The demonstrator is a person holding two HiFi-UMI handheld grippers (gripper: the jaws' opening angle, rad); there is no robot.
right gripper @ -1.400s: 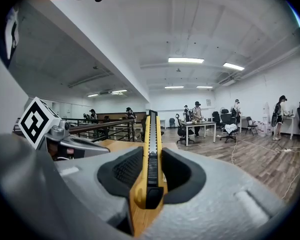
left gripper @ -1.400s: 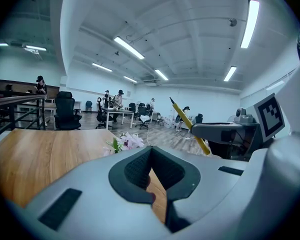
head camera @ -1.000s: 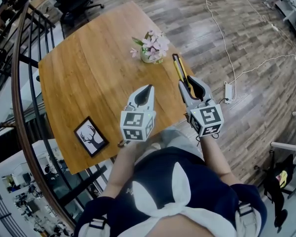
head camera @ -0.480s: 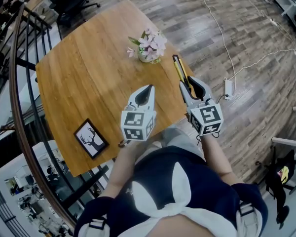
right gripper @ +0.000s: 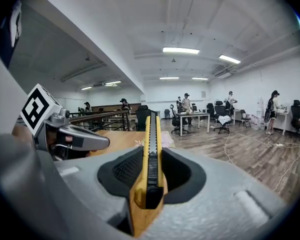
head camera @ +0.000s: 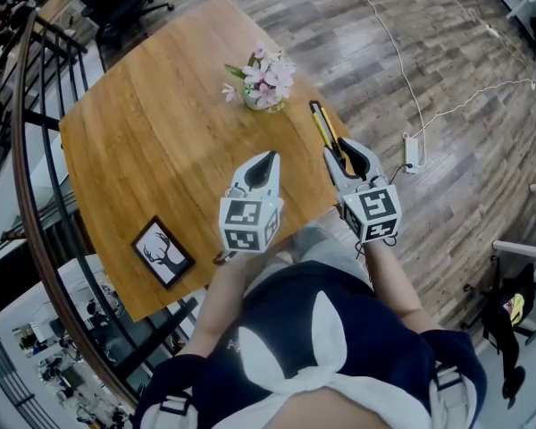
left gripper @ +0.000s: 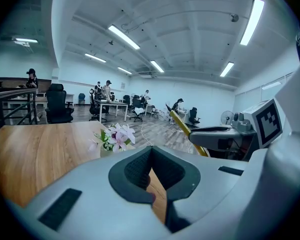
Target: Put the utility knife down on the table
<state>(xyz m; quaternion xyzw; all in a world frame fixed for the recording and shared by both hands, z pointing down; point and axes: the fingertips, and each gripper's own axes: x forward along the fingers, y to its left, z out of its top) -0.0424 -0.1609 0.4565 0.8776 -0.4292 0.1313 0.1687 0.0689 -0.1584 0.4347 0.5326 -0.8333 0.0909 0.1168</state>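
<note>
The knife (right gripper: 150,129) is long and slim, with a yellow body and a black ribbed strip and slider running down its middle. The right gripper (right gripper: 151,170) grips its rear end, a dark pad pressing each yellow flank, so that most of the knife's length sticks out ahead of the jaws. In the head view the knife (head camera: 324,130) lies along the right edge of the wooden table (head camera: 134,132), with its tip pointing at the pink flowers (head camera: 261,80) nearby. Whether it touches the wood cannot be told. The left gripper (left gripper: 151,153) is just beside the right gripper, over the table, its jaws pressed together on nothing. A framed deer picture (head camera: 163,249) lies flat near the table's near corner.
</note>
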